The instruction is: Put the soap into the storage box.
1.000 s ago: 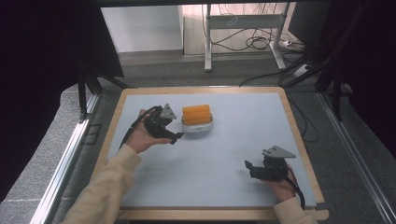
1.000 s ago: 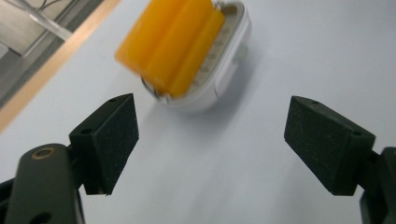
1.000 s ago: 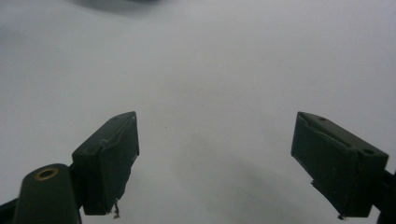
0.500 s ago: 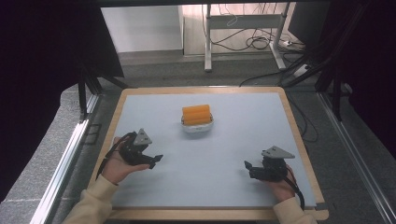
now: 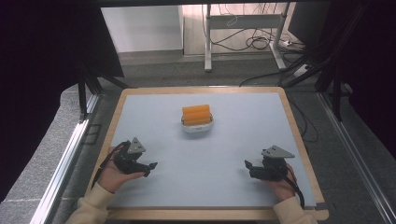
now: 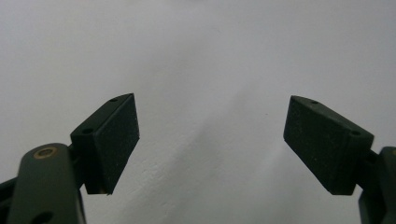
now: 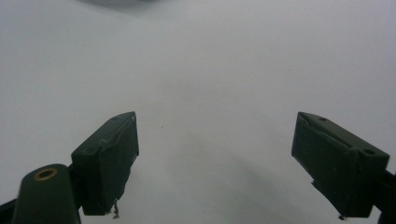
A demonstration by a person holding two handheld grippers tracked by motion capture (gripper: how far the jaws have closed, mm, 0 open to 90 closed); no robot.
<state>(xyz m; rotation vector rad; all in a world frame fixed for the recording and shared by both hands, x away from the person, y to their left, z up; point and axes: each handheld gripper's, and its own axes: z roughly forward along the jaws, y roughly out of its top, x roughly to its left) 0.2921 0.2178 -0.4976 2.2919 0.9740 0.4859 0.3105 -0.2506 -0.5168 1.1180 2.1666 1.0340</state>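
Observation:
A white bowl [image 5: 197, 126] holding orange rolls [image 5: 196, 113] stands on the pale table top [image 5: 210, 158], a little behind its middle. My left gripper [image 5: 150, 167] rests low at the front left, far from the bowl, jaws wide apart with nothing between them. In the left gripper view its pads [image 6: 114, 140] frame only bare table. My right gripper [image 5: 247, 166] lies at the front right, also open and empty; its pads [image 7: 109, 161] stand wide over bare surface in the right gripper view.
The table has a wooden rim [image 5: 293, 126]. Dark curtains hang at both sides. A metal rail [image 5: 65, 158] runs along the left, and desk legs with cables [image 5: 252, 42] stand on the floor behind.
My left gripper has drawn back from beside the bowl to the front left of the table, empty. The right gripper has stayed in place.

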